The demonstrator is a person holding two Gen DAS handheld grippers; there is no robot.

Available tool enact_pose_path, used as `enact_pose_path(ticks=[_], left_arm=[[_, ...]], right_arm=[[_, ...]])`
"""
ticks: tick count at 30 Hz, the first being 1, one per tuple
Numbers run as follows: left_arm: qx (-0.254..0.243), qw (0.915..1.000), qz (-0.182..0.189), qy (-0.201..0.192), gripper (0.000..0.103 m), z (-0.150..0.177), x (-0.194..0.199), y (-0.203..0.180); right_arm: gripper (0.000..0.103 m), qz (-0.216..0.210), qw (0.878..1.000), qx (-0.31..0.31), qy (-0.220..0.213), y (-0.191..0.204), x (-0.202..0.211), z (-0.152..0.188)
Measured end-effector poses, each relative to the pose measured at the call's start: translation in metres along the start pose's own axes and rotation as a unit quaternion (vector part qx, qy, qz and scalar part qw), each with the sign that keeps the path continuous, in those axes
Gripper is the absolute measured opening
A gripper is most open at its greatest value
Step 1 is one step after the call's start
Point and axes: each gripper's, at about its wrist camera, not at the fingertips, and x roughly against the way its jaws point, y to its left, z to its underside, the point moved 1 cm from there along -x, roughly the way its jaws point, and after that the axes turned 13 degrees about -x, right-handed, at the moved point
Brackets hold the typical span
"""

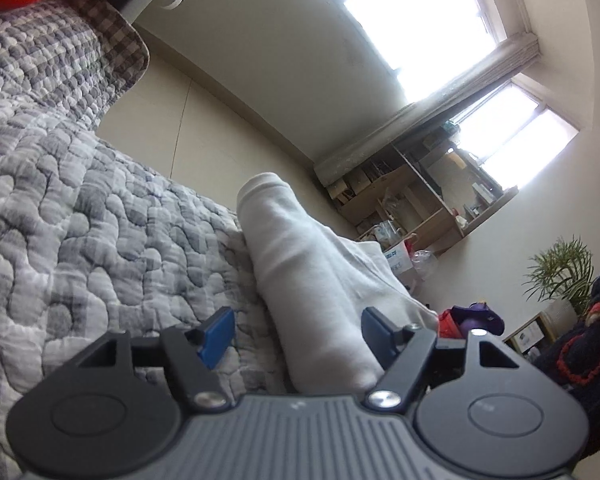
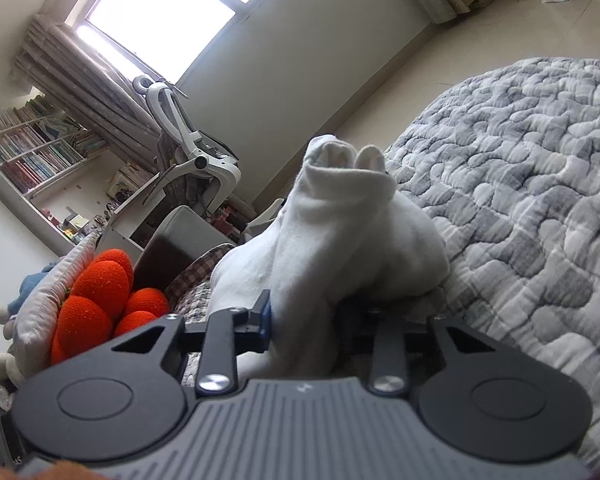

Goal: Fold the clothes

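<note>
While L gripper [image 1: 296, 332] gapes, R gripper [image 2: 304, 320] on sock [image 2: 340, 240].

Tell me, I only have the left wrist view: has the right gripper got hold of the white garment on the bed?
Observer: Yes. In the right wrist view the right gripper is closed on the white garment; one blue pad presses the cloth, the other finger is hidden behind it.
Operator: Anything beyond the garment on that side?
Observer: A white office chair stands past the bed, below the window.
</note>
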Motion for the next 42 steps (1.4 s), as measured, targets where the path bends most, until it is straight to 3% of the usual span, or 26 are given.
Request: enact_pose_path(ticks=[5, 11, 19, 28, 37, 42], left_arm=[[0.015, 0.9998, 0.002, -0.011, 0.074, 0.003, 0.006, -0.014], [0.028, 0.9992, 0.01, -0.025, 0.074, 0.019, 0.028, -0.037], [0.055, 0.9984, 0.007, -0.007, 0.074, 0.052, 0.069, -0.055], [0.075, 0.997, 0.005, 0.021, 0.074, 0.074, 0.11, -0.068], [0.074, 0.9918, 0.011, 0.103, 0.074, 0.101, 0.086, -0.086], [0.05, 0.9935, 0.003, 0.102, 0.074, 0.108, 0.075, -0.101]], right_arm=[[0.033, -0.007, 0.999, -0.034, 0.019, -0.006, 0.016, -0.007], [0.033, -0.008, 0.997, -0.024, 0.071, -0.006, 0.046, -0.008], [0.033, 0.007, 0.992, -0.035, 0.124, -0.014, 0.099, -0.01], [0.033, 0.027, 0.988, -0.061, 0.14, -0.027, 0.153, -0.006], [0.037, 0.033, 0.986, -0.084, 0.142, -0.044, 0.188, -0.011], [0.042, 0.022, 0.985, -0.102, 0.134, -0.057, 0.203, -0.022]])
